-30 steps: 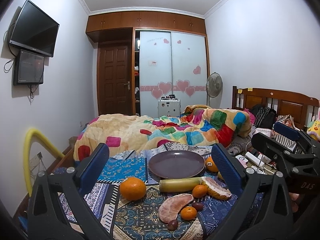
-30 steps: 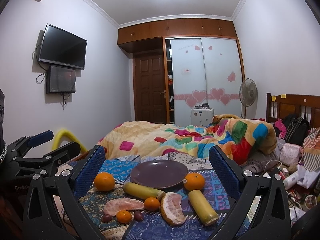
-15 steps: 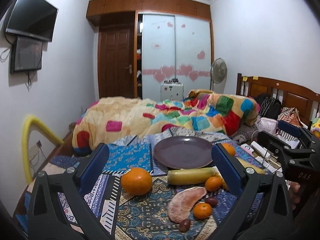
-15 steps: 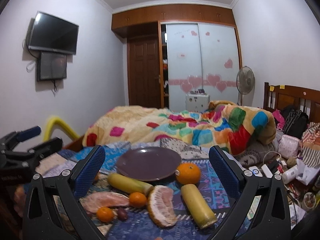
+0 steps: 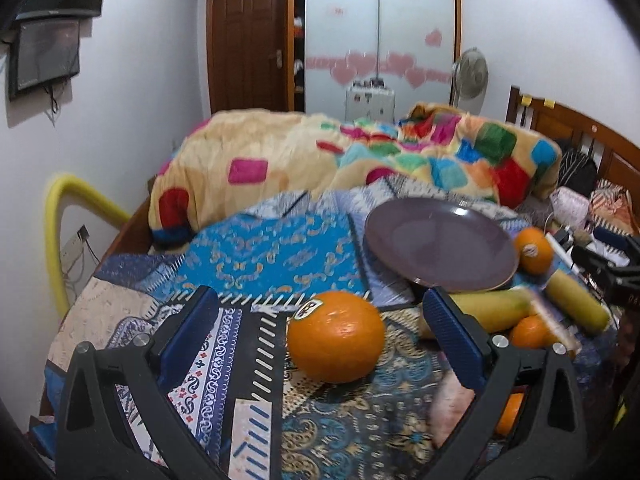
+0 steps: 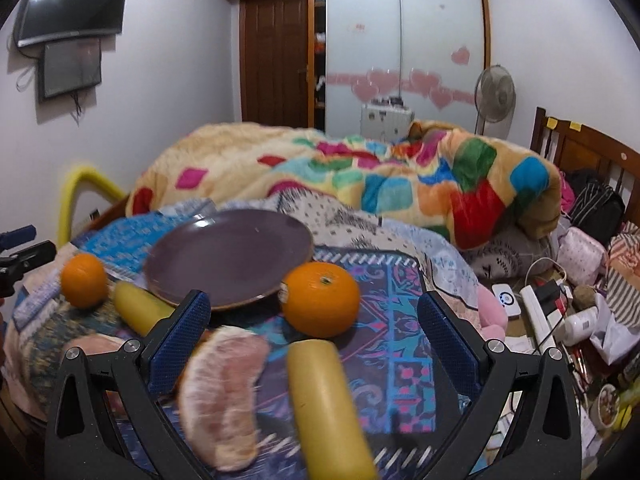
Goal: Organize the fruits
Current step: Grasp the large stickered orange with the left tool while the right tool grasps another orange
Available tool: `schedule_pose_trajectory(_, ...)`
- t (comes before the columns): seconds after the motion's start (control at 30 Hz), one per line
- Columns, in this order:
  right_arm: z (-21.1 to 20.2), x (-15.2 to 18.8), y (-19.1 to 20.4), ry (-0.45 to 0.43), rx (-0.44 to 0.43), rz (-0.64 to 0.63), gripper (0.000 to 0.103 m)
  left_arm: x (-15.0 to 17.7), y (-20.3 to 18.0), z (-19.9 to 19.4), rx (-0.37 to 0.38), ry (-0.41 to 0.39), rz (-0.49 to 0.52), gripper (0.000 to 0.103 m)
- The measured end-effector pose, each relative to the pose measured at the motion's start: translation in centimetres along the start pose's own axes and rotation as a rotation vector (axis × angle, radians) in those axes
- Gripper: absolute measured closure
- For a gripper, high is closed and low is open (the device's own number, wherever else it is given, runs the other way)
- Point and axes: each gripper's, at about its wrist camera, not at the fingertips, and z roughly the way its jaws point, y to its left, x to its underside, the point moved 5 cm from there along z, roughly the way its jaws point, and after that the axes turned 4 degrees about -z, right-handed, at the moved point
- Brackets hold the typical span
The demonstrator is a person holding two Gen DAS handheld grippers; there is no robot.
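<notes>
A purple plate [image 5: 440, 240] [image 6: 228, 256] lies on a patterned cloth on the bed. My left gripper [image 5: 320, 320] is open, its fingers either side of a stickered orange [image 5: 335, 336] without touching it. My right gripper [image 6: 314, 322] is open, just above a second orange [image 6: 321, 299], a yellow banana piece [image 6: 326, 404] and a peeled pomelo segment [image 6: 222, 392]. Another banana piece [image 5: 488, 310] [image 6: 138, 308] lies in front of the plate. Small tangerines [image 5: 530, 332] lie beside it.
A colourful quilt [image 6: 360, 176] is heaped behind the plate. Clutter of bags, bottles and a power strip [image 6: 538, 316] lies to the right. A yellow foam rail [image 5: 60, 216] and the bed edge stand at left. A wooden headboard [image 6: 592, 160] is at right.
Both grippers have moved forward and down toward the fruit. The left one now frames the stickered orange; the right one now hovers over the second orange, banana piece and pomelo. Both stay open.
</notes>
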Motion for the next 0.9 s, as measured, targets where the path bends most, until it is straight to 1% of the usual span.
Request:
schedule_pose_trajectory(0.07, 1.3, -0.2, -0.3, 0.033, -0.009, -0.017, 0.000, 0.1, 0.3, 1.3, 0.004, 0.045, 0.005, 0.000)
schedule_pose_trajectory(0.1, 1.8, -0.2, -0.3, 0.049, -0.018, -0.027, 0.000, 0.2, 0.4, 1.8, 0.006, 0.053, 0.006, 0.000)
schedule_pose_trajectory(0.13, 2.3, -0.3, -0.4, 0.062, -0.025, -0.032, 0.000, 0.3, 0.6, 2.5, 0.011, 0.082, 0.004, 0.000)
schedule_pose_trajectory(0.27, 3.8, -0.1, 0.0, 0.133, -0.070, -0.067, 0.004, 0.6, 1.1, 4.1, 0.028, 0.127, 0.000, 0.001)
schedule_pose_trajectory(0.3, 4.1, -0.1, 0.0, 0.152, -0.080, -0.075, 0.005, 0.7, 0.9, 4.1, 0.026, 0.133, 0.008, 0.004)
schedule_pose_trajectory(0.4, 4.3, 0.0, 0.0, 0.202, -0.104, -0.093, 0.006, 0.8, 0.6, 4.4, 0.042, 0.143, 0.020, 0.008)
schedule_pose_trajectory(0.53, 4.9, -0.5, -0.6, 0.238, -0.112, -0.111, 0.006, 0.6, -0.2, 4.8, 0.053, 0.158, 0.056, 0.016)
schedule_pose_trajectory(0.63, 6.1, -0.9, -1.1, 0.268, -0.118, -0.103, 0.006, 0.5, -0.5, 5.3, 0.051, 0.168, 0.062, 0.019)
schedule_pose_trajectory(0.7, 7.0, -0.9, -1.1, 0.298, -0.130, -0.108, 0.006, 0.5, -0.7, 5.6, 0.055, 0.178, 0.063, 0.024)
schedule_pose_trajectory(0.8, 8.2, -0.6, -1.0, 0.342, -0.144, -0.128, 0.017, 0.8, -1.1, 6.0, 0.074, 0.199, 0.064, 0.030)
schedule_pose_trajectory(0.87, 8.6, -0.4, -1.2, 0.366, -0.187, -0.110, 0.028, 1.1, -1.5, 6.1, 0.092, 0.207, 0.062, 0.034)
schedule_pose_trajectory(0.9, 8.7, -0.4, -1.2, 0.373, -0.208, -0.098, 0.029, 1.1, -1.5, 6.1, 0.092, 0.206, 0.066, 0.034)
